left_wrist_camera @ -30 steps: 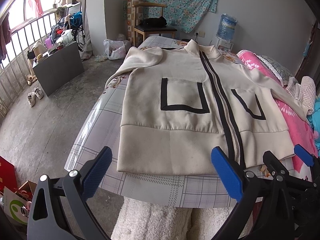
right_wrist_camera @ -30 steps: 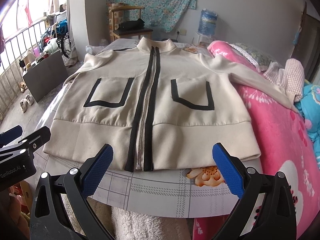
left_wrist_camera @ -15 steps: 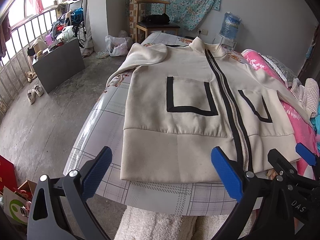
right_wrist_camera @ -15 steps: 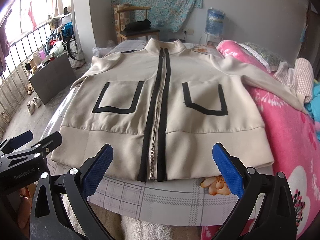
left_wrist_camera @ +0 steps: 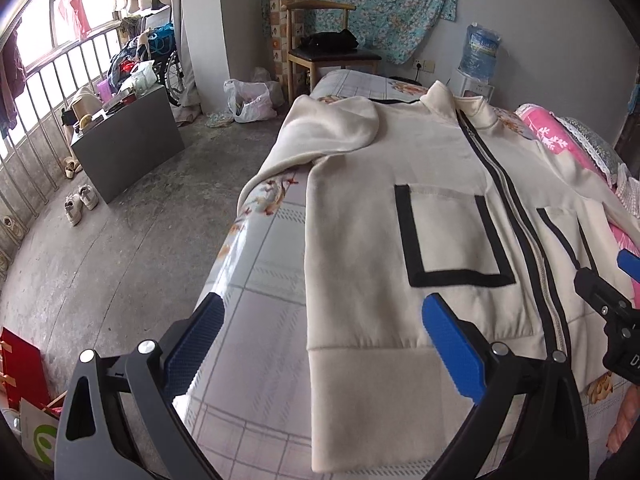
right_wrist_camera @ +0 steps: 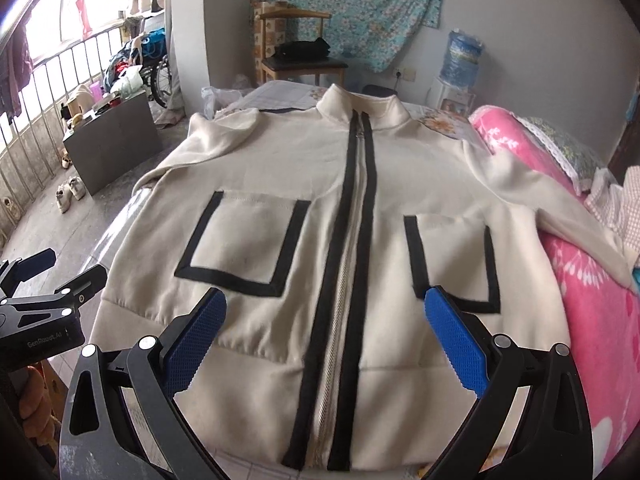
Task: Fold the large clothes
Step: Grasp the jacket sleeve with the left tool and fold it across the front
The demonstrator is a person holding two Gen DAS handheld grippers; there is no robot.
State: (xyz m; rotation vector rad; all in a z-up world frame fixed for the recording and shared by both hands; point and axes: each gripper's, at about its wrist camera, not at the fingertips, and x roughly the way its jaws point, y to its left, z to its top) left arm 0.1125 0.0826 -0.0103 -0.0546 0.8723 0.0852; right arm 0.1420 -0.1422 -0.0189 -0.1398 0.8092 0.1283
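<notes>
Both claws wide open, gripping nothing: left gripper (left_wrist_camera: 320,348) over jacket (right_wrist_camera: 320,220) hem corner, right gripper (right_wrist_camera: 326,332) over zipper (right_wrist_camera: 352,240). Could easily pinch just the top layer or snag bedsheet (left_wrist_camera: 260,280) too, dragging everything crooked.

One jacket (right_wrist_camera: 320,208) lay on one bed (left_wrist_camera: 256,312), showing two pockets (right_wrist_camera: 244,244) and one zip (right_wrist_camera: 348,240). Two grippers were in view, left (left_wrist_camera: 320,340) and right (right_wrist_camera: 324,332), each with two blue pads (right_wrist_camera: 456,344). One chair (left_wrist_camera: 320,40), one water bottle (left_wrist_camera: 478,54), one plastic bag (left_wrist_camera: 248,100), one pink blanket (right_wrist_camera: 592,280) and two shoes (left_wrist_camera: 80,202) appeared.
</notes>
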